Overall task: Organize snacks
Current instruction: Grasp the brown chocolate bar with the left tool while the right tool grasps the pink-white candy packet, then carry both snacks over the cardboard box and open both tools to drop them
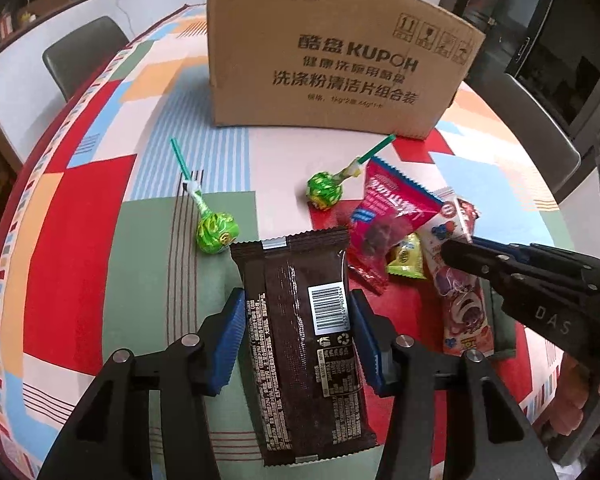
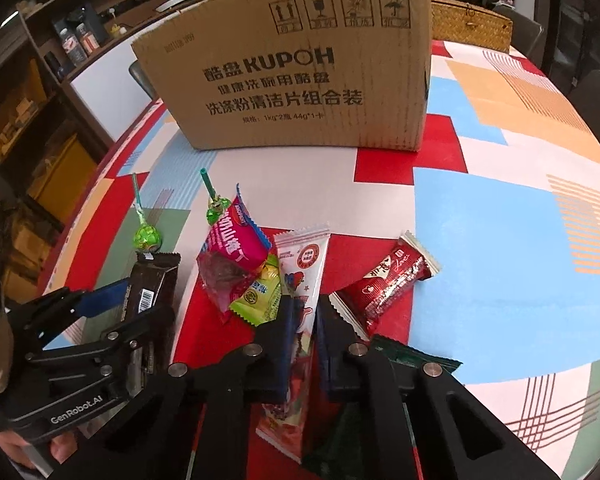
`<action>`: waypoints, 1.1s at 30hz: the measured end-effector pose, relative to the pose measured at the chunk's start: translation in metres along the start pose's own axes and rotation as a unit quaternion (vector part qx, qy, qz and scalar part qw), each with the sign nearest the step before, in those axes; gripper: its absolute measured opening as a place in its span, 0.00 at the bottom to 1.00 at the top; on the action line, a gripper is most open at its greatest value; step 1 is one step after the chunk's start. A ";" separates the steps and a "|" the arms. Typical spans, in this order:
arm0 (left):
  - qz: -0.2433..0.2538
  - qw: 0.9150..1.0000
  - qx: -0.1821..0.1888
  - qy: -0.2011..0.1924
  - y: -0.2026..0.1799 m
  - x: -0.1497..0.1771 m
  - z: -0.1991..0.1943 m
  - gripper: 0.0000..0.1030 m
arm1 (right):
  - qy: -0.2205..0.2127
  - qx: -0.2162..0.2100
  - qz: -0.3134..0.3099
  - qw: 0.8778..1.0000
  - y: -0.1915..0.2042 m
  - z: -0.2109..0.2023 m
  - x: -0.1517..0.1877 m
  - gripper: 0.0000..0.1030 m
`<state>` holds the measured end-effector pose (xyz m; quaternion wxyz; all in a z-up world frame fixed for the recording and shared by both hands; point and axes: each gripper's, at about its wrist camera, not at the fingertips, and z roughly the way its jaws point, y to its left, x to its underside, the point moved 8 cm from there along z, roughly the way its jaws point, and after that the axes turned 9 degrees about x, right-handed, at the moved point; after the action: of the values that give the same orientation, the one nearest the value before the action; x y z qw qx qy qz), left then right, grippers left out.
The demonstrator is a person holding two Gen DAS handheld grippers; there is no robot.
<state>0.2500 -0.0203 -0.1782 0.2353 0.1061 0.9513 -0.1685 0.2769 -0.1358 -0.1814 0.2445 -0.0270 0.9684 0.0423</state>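
Behind our patchwork-clothed surface (image 1: 80, 208) stands a cardboard box (image 1: 324, 60), and every snack lies in front of it. Our left gripper (image 1: 296, 340) has its blue fingers (image 1: 230, 344) pressed on the sides of a dark brown packet (image 1: 296, 320). Our right gripper (image 2: 302, 344) has just been closing and now pinches a long white-and-red packet (image 2: 304, 264). Nearer the box lie two green lollipops (image 1: 216, 232), a pink bag (image 2: 236, 240), a small yellow-green packet (image 2: 258, 294) and a dark red wrapper (image 2: 392, 284).
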 end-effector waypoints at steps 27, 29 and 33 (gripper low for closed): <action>0.053 0.991 0.030 -0.121 -0.042 -0.052 -0.089 0.47 | -0.136 -0.004 0.002 0.991 0.005 -0.093 -0.037 0.08; 0.058 0.989 0.030 -0.132 -0.045 -0.059 -0.095 0.47 | -0.148 -0.005 -0.001 0.989 0.007 -0.100 -0.043 0.08; 0.071 0.985 0.027 -0.157 -0.048 -0.076 -0.108 0.47 | -0.172 -0.006 -0.004 0.985 0.008 -0.114 -0.055 0.08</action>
<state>0.2577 -0.0342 -0.0383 0.3899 0.1518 0.8879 -0.1912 0.2707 -0.1374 -0.0546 0.4070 -0.0243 0.9116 0.0516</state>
